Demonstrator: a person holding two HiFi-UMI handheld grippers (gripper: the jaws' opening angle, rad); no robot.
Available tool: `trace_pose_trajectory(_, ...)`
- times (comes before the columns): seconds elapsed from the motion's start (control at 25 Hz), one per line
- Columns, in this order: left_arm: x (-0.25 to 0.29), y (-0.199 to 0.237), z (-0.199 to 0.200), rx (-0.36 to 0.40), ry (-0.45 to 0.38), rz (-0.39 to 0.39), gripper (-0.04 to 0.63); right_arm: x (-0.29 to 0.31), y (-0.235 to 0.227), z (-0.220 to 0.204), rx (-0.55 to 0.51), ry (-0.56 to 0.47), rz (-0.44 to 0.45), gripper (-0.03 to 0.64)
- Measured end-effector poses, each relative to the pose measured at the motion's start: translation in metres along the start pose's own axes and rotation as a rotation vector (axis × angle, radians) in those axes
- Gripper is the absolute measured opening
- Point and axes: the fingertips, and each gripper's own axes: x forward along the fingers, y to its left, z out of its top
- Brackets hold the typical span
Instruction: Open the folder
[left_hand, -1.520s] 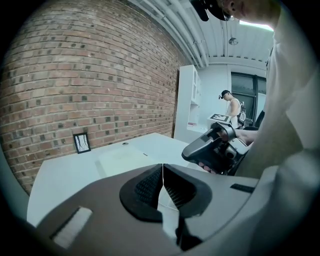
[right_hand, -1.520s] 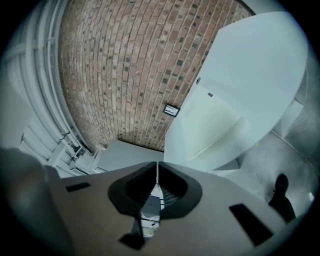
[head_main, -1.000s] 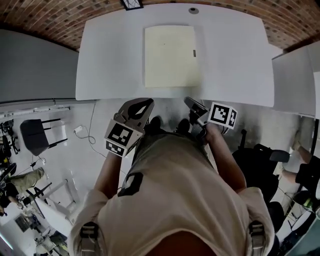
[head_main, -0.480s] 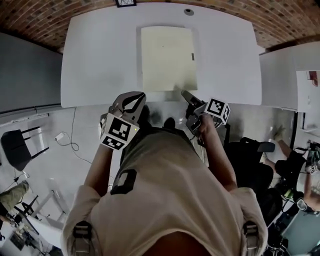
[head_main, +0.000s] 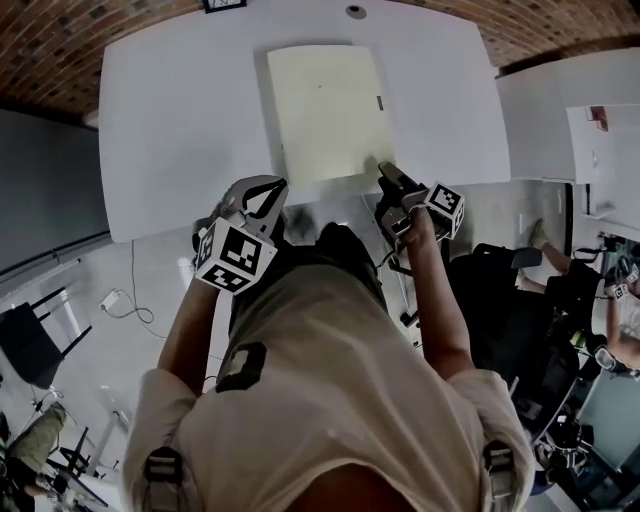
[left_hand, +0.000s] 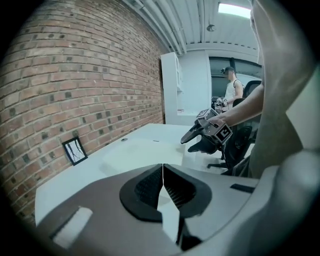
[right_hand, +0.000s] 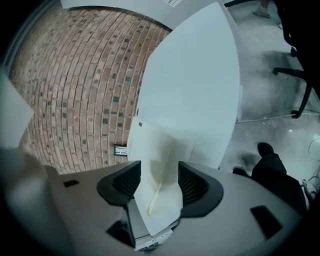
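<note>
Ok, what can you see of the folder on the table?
The folder is a pale yellow rectangle, card or plastic by its look, lying flat and closed on the white table near its front edge, with a small dark mark by its right edge. The right gripper, jaws just opened, has the near right corner between them, not pressed.

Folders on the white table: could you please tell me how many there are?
1. The pale yellow folder lies flat in the middle of the white table; nothing there seems able to hide another.
</note>
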Motion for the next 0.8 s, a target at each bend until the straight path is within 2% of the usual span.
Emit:
trace_pose_trajectory(0.16,0.010,0.007,0.004,-0.004,0.010,-0.021,0.006,0.000,-0.003,0.009,0.063,-0.029,0.011,0.202)
trace_pose_trajectory(0.52,0.055,0.001,0.025,0.021,0.061,-0.042,0.006,0.004,-0.008,0.023,0.137,0.012,0.032,0.206)
trace_pose_trajectory(0.72,0.086,-0.008,0.030,0.094,0.118,-0.062,0.006,0.003,-0.008,0.023,0.154,0.035,0.039,0.204)
trace_pose_trajectory(0.8,0.095,-0.010,0.030,0.092,0.135,-0.069,0.006,0.002,-0.011,0.023,0.154,0.048,0.035,0.198)
